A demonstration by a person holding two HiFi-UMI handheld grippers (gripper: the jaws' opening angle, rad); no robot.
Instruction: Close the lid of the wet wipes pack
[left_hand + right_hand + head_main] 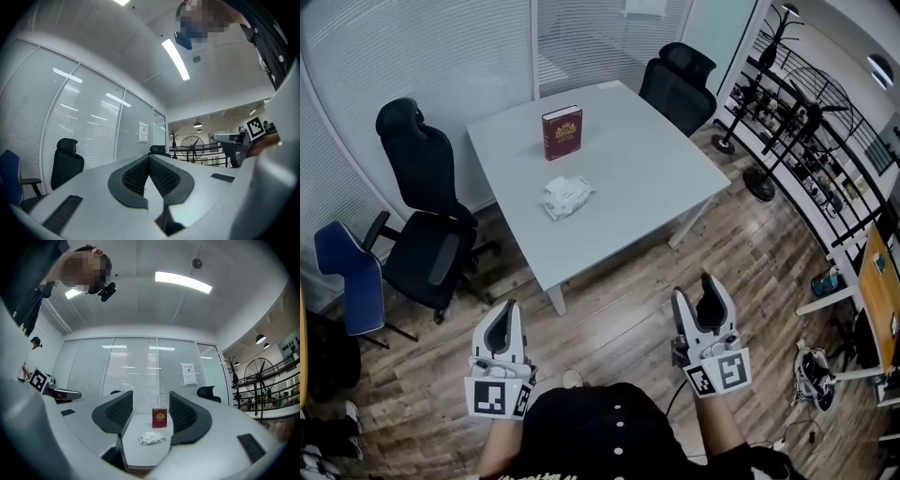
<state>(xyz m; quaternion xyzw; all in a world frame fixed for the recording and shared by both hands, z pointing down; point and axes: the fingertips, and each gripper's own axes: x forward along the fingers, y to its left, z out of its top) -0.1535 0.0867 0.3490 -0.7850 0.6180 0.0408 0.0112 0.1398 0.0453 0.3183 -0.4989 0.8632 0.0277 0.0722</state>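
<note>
The white wet wipes pack lies near the middle of the grey table; it is too small to tell how its lid stands. In the right gripper view the pack shows far ahead between the jaws. Both grippers are held low over the wooden floor, well short of the table's near corner. My left gripper has its jaws together with nothing in them, and its pads meet at the tip. My right gripper stands open and empty, jaws wide apart.
A dark red book stands upright on the table behind the pack. Two black office chairs and a blue chair stand round the table. A black rack and a fan line the right side.
</note>
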